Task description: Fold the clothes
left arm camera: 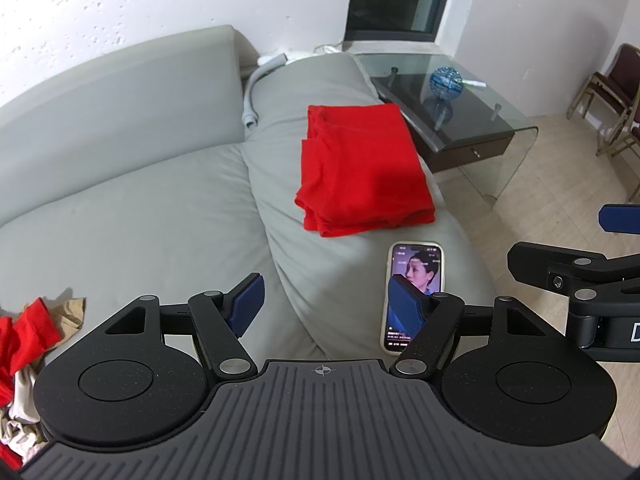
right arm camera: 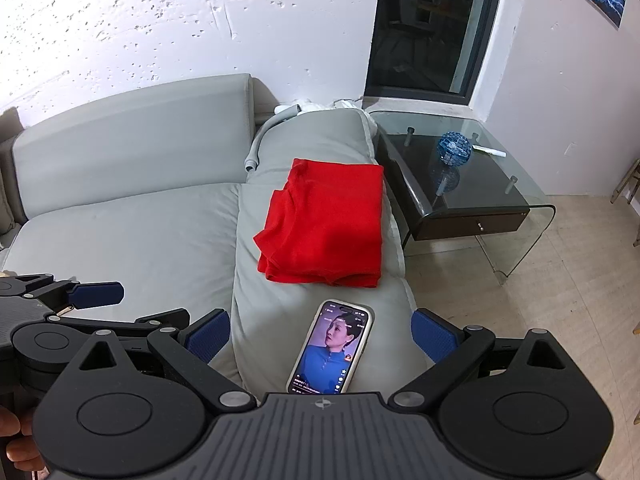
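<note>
A folded red garment lies on the grey sofa's right arm cushion; it also shows in the right wrist view. A heap of loose red, beige and white clothes lies at the lower left of the left wrist view. My left gripper is open and empty, held above the sofa, short of the folded garment. My right gripper is open and empty, above the phone. The right gripper also shows at the right edge of the left wrist view.
A phone with its screen lit lies on the cushion just in front of the folded garment. A glass side table with a blue ball stands to the right. A grey hose lies by the backrest. Chairs stand far right.
</note>
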Tool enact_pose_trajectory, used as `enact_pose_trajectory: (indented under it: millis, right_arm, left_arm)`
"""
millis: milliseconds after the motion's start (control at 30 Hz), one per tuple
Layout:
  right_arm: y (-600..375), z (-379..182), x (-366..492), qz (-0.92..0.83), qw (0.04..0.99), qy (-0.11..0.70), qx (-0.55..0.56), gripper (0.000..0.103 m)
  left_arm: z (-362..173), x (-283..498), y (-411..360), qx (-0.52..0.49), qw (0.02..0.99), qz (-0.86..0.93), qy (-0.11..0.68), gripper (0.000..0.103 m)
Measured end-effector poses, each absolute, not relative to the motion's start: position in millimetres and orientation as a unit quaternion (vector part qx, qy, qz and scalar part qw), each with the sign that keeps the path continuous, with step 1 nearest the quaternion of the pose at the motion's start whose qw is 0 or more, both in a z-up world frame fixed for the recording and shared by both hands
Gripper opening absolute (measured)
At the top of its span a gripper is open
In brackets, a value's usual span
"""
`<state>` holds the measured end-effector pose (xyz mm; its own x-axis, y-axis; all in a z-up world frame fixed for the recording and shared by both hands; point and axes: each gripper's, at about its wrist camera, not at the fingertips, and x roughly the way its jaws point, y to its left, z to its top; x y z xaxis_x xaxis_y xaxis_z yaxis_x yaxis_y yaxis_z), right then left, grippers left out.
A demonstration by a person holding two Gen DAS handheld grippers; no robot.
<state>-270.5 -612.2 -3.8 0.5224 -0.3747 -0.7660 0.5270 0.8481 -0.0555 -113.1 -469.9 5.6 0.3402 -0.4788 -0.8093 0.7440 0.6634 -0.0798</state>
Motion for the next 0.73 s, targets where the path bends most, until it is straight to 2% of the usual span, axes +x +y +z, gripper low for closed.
enact_pose_trajectory:
  millis: [733]
  right_arm:
    - [-614.5, -5.3, -272.6, -0.262, 0.866, 0.415, 0.093, 0.097]
  left_arm:
    - [6.3, -114.5, -466.0, 0.16, 0.807, -0.386, 0.418, 0.074]
